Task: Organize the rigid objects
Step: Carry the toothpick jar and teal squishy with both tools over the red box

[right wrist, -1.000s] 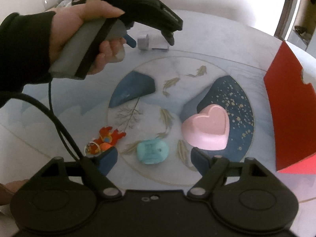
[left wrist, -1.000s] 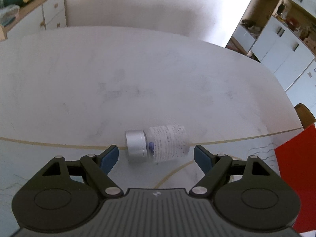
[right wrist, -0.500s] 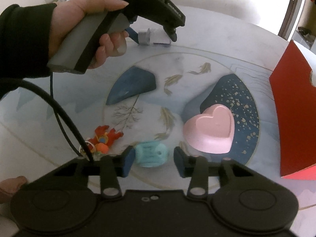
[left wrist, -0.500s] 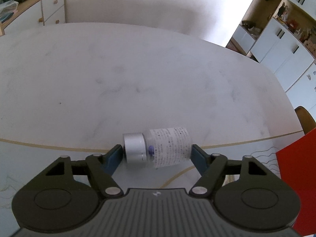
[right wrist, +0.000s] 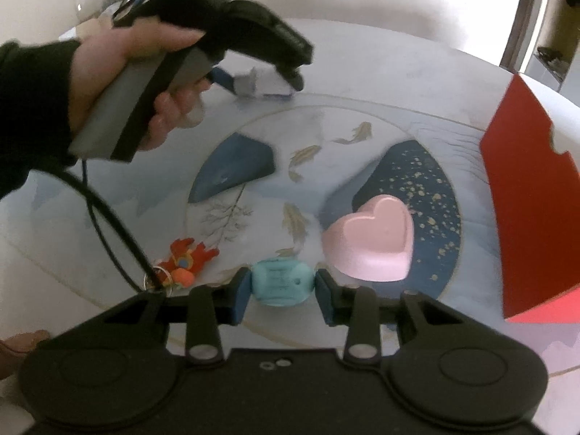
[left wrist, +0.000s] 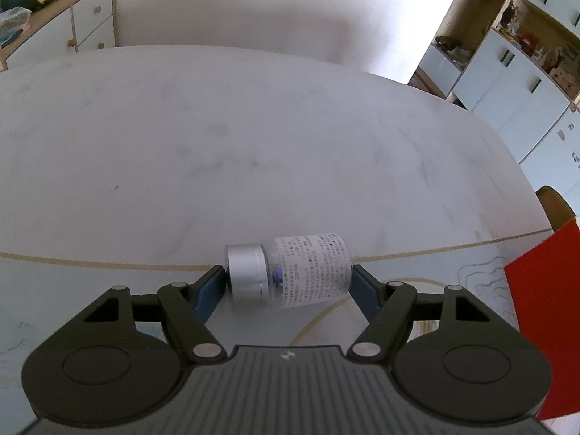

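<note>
A small clear bottle [left wrist: 308,272] with a silver cap and a printed label lies sideways between the blue pads of my left gripper [left wrist: 288,275], which is shut on it end to end. The right wrist view shows that same left gripper [right wrist: 261,83], blurred, in a person's hand [right wrist: 137,58] at the far side of the mat. My right gripper [right wrist: 282,282] is shut on a teal rounded block [right wrist: 281,288], one pad pressed to each side.
A pink heart-shaped dish [right wrist: 373,239] sits on the printed fish mat [right wrist: 253,166] just right of the teal block. An orange keyring figure [right wrist: 185,261] lies to its left, under a black cable [right wrist: 108,210]. A red box [right wrist: 533,210] stands at the right edge.
Both grippers closed: the left onto the bottle's two ends, the right onto the teal block. The bottle now sits tilted and a little nearer the camera. Neither hand travelled much.
</note>
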